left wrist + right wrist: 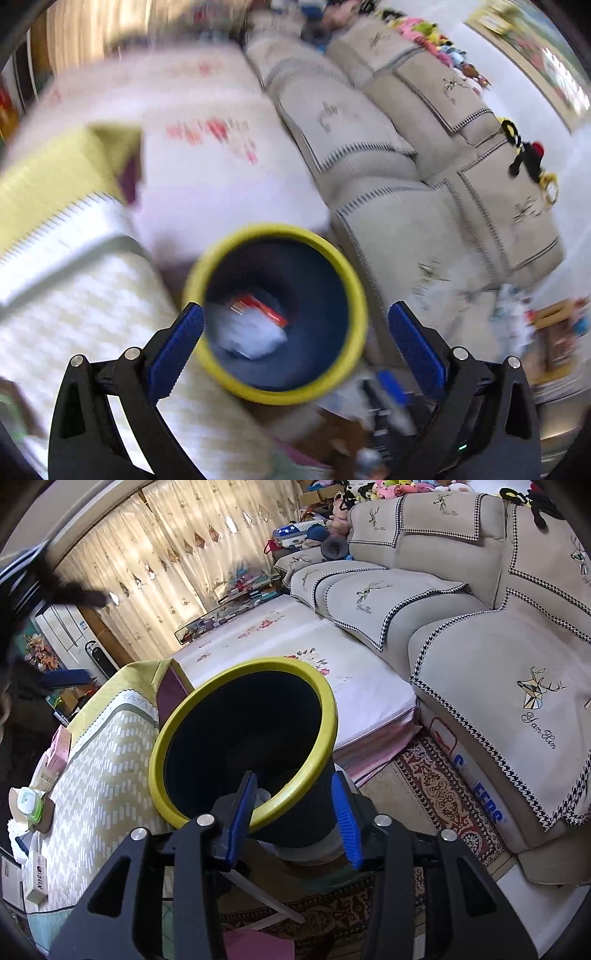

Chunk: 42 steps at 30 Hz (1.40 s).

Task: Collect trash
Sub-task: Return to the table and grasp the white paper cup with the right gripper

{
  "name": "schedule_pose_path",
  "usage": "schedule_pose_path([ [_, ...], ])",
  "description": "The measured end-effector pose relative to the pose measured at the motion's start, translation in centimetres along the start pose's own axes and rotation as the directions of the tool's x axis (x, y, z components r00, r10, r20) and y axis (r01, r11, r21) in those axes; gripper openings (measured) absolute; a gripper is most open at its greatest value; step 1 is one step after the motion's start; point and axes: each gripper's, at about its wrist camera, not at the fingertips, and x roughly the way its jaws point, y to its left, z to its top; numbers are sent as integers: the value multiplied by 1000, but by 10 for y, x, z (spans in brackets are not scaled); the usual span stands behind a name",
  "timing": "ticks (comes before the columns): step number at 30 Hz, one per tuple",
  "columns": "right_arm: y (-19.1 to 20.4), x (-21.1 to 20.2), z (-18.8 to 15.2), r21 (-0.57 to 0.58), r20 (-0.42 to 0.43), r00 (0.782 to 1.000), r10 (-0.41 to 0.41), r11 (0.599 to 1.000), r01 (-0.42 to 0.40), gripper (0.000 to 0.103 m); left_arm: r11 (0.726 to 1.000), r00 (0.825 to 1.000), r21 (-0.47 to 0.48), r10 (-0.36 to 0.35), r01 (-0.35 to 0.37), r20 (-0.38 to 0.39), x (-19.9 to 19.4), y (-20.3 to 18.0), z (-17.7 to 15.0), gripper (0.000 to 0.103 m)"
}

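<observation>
We see the sofa (461,602) cut off at frame edges, yellow-rimmed bin (236,738) tilted beside the covered surface (107,775), its dark inside unreadable from our right, right claw (295,805) straddling its rim — grip unclear, left claw (295,347) spread wide, empty, blurred trash (251,332) in the bin bottom.

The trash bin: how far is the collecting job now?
Done: white crumpled trash and a red wrapper lie in the yellow-rimmed bin. In hand: the right gripper straddles its rim; the left gripper is open, empty. Left: small items on the table, perhaps trash.
</observation>
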Motion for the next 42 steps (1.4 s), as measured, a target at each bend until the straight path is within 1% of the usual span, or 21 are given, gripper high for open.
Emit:
schedule_pose_path([
  [2, 5, -3, 1, -11, 6, 1000, 8, 1000, -8, 41, 998, 995, 33, 51, -54, 83, -26, 10, -16, 98],
  [3, 10, -5, 2, -21, 11, 1000, 12, 1000, -12, 41, 996, 988, 41, 79, -85, 136, -43, 18, -27, 98],
  [5, 22, -8, 4, -51, 16, 1000, 22, 999, -21, 41, 990, 966, 29, 125, -135, 227, -77, 41, -50, 98],
  [8, 46, -11, 5, -110, 14, 999, 41, 993, -40, 45, 982, 934, -7, 183, -190, 307, -119, 79, -82, 98],
  [10, 69, -12, 3, -160, 7, 998, 59, 985, -57, 49, 968, 898, -45, 247, -248, 364, -157, 110, -114, 98],
  [11, 78, -11, 3, -180, 1, 998, 67, 981, -65, 49, 956, 874, -68, 290, -287, 389, -175, 123, -131, 98],
  [12, 90, -10, 1, -206, -9, 997, 79, 975, -79, 49, 945, 858, -86, 322, -315, 401, -186, 135, -146, 98],
  [14, 117, -6, -3, -253, -37, 993, 116, 960, -122, 49, 913, 815, -160, 406, -375, 414, -220, 170, -180, 98],
  [17, 163, -4, -14, -322, -76, 982, 172, 928, -187, 49, 876, 772, -283, 479, -391, 418, -258, 216, -223, 98],
  [20, 213, -5, -31, -396, -122, 965, 232, 880, -262, 49, 805, 711, -426, 577, -413, 402, -294, 264, -280, 98],
  [22, 242, -6, -42, -427, -167, 947, 274, 846, -320, 49, 776, 694, -469, 609, -422, 383, -304, 284, -308, 98],
  [24, 275, -9, -57, -460, -215, 924, 315, 802, -381, 49, 749, 685, -496, 636, -438, 355, -305, 298, -331, 98],
  [27, 314, -21, -79, -516, -250, 903, 350, 741, -430, 49, 731, 685, -520, 649, -441, 332, -306, 319, -355, 98],
  [29, 339, -26, -94, -544, -288, 883, 372, 695, -470, 49, 735, 692, -534, 638, -417, 337, -312, 333, -365, 98],
  [32, 367, -30, -115, -581, -347, 859, 376, 633, -512, 49, 744, 692, -540, 627, -395, 357, -313, 337, -377, 98],
  [34, 379, -31, -128, -596, -396, 837, 379, 587, -548, 49, 752, 693, -531, 620, -390, 368, -310, 333, -378, 98],
  [35, 385, -30, -135, -611, -403, 839, 365, 575, -543, 49, 754, 694, -528, 618, -390, 369, -307, 332, -377, 98],
  [36, 387, -30, -139, -626, -394, 850, 350, 574, -527, 49, 757, 697, -525, 615, -390, 369, -305, 328, -376, 98],
  [38, 387, -26, -140, -637, -374, 866, 332, 586, -501, 53, 764, 707, -525, 602, -376, 371, -300, 329, -375, 98],
  [40, 387, -22, -135, -615, -381, 862, 333, 605, -506, 53, 769, 717, -526, 591, -364, 368, -296, 329, -376, 98],
  [42, 395, -28, -127, -619, -342, 873, 348, 615, -488, 52, 770, 727, -527, 585, -359, 360, -291, 331, -376, 98],
])
